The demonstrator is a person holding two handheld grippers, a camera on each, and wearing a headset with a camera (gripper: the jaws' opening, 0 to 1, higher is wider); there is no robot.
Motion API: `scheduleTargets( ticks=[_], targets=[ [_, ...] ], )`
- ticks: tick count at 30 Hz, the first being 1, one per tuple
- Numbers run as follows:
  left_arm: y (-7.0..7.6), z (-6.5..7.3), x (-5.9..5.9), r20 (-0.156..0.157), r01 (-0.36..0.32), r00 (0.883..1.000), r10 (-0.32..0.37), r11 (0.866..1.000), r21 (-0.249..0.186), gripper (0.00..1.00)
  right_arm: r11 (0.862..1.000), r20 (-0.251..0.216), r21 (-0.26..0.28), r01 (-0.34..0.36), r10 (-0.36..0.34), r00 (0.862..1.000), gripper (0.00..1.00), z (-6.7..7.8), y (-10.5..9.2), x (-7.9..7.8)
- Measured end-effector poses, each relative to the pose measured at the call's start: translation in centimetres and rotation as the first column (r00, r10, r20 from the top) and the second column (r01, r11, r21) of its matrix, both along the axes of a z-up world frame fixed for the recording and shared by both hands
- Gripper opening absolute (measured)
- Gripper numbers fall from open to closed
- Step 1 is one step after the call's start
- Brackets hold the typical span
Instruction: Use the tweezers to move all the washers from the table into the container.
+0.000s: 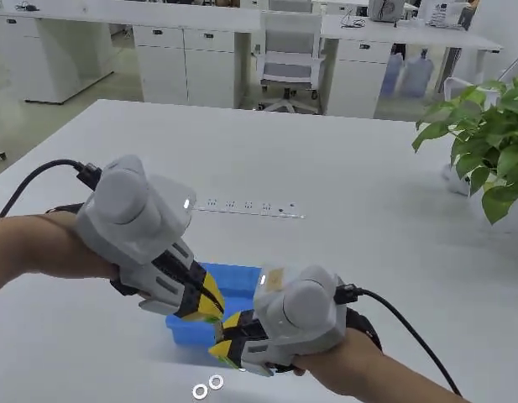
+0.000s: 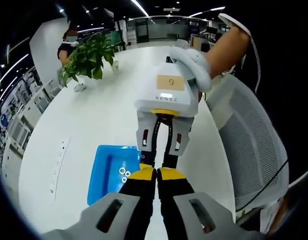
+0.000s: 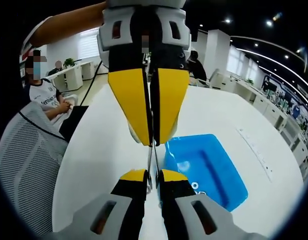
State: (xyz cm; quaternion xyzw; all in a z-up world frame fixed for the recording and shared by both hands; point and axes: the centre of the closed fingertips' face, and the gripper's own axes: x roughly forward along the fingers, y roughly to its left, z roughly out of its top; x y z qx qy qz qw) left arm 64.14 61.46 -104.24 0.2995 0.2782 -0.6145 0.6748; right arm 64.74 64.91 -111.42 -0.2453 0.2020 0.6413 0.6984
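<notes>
Washers (image 1: 216, 383): head view has two lying on the white tabletop (image 1: 326, 159) at the bottom edge, just in front of the blue container (image 1: 235, 281), outside it. Left gripper (image 1: 210, 304) and right gripper (image 1: 225, 336) meet tip to tip over the container's near edge, both with jaws narrow. Power strip (image 1: 250, 206) lies further back on the tabletop, plant (image 1: 485, 143) at the right edge. Left gripper view: own left gripper (image 2: 156, 175) jaws nearly together, right gripper (image 2: 160, 157) pointing straight at it from above, tips almost touching; container (image 2: 106, 170) to the left with a few washers (image 2: 125, 174) inside near its right wall. Right gripper view: thin metal tweezers (image 3: 153, 157) run between the two grippers, pinched in the left gripper (image 3: 153, 135) jaws at the top and sitting in the narrow gap of the right gripper (image 3: 153, 177) jaws at the bottom. Container (image 3: 213, 165) is to the right, washers (image 3: 196, 186) in its near corner.
</notes>
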Motion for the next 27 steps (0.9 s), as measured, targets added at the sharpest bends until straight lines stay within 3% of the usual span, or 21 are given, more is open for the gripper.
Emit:
scheduleTargets(
  ticks=[11,27],
  targets=[
    [0.4,-2.0,-1.3,-0.005,-0.003,1.000,0.003,1.000,0.006,0.05,1.000,-0.013,-0.016,-0.017,0.017,1.000,0.11,-1.9,0.4,-1.3],
    [1.1,-3.5,-1.5,-0.015,-0.017,1.000,0.017,1.000,-0.005,0.05,0.998,-0.018,-0.034,-0.045,0.045,0.999,0.12,-3.3,0.8,-1.9]
  ],
)
